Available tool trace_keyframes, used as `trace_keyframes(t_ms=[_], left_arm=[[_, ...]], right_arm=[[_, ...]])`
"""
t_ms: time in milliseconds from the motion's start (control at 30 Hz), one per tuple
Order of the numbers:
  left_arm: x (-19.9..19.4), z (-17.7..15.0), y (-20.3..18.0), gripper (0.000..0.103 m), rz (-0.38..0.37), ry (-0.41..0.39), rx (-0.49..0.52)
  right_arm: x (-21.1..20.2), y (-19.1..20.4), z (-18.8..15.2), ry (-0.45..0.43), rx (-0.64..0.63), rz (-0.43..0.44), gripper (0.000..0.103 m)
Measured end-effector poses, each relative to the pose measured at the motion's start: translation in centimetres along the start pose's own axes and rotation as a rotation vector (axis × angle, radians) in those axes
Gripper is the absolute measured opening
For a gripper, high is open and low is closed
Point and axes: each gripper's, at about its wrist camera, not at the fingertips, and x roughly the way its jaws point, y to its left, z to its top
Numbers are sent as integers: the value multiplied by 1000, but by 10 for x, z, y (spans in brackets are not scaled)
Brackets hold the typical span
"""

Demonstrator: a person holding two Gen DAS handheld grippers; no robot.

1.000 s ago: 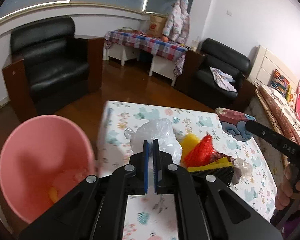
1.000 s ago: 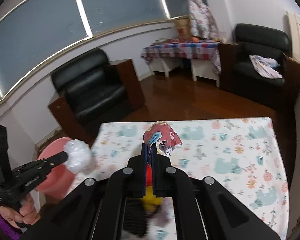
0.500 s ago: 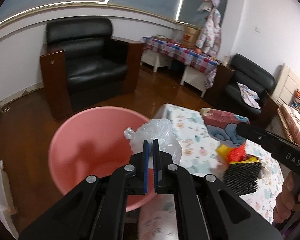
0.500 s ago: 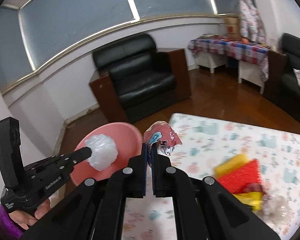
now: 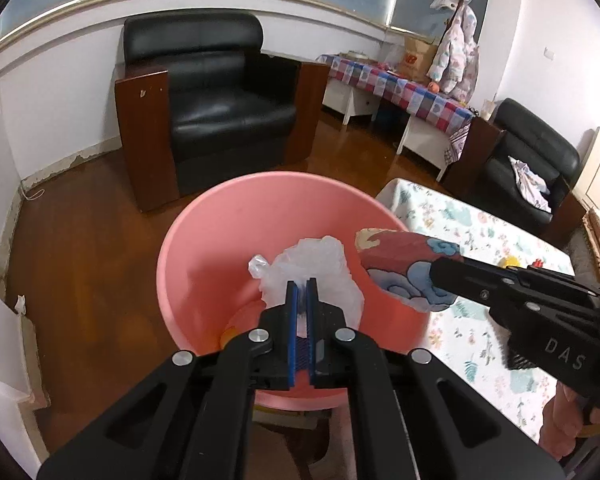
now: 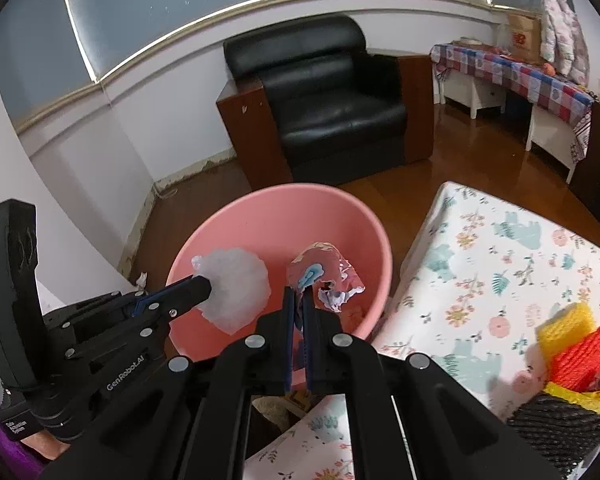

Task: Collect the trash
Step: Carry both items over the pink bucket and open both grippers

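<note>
Crumpled into a cloudy white wad, a plastic bag is pinched in the left gripper at centre frame over the pink bin; a torn red-and-blue wrapper is clamped by the right gripper alongside.

"DAS" on right gripper body; "GenRobot.AI" on left gripper body.

**Both loads over the tub**

Round pink plastic tub on the floor, just left of the floral-clothed table; black leather armchair behind it; crumpled clear plastic bag and printed red-blue wrapper side by side above the tub's mouth, bag to the left; coloured mesh scraps on the table, right.
</note>
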Motion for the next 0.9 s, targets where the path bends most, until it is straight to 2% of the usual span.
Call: trace_keyframes(t_ms=[100, 167, 200, 267, 433, 700, 900], left_arm=[[4, 0, 4, 3, 6, 7, -2], [5, 1, 6, 5, 6, 13, -4], [6, 1, 7, 7, 8, 15, -4], [7, 0, 7, 12, 8, 21, -6], [4, -1, 7, 31, -9, 14, -15], [-6, 0, -5, 32, -32, -5, 3], [-14, -1, -17, 32, -67, -9, 11]], right_arm=[[9, 0, -1, 14, 11, 9, 5], [12, 0, -2, 21, 20, 11, 11], [15, -3, -1, 22, 23, 15, 12], [16, -4, -1, 22, 31, 24, 25], [13, -6, -3, 17, 19, 23, 25], [-5, -9, -11, -15, 19, 9, 26], [-28, -17, -22, -49, 33, -11, 34]])
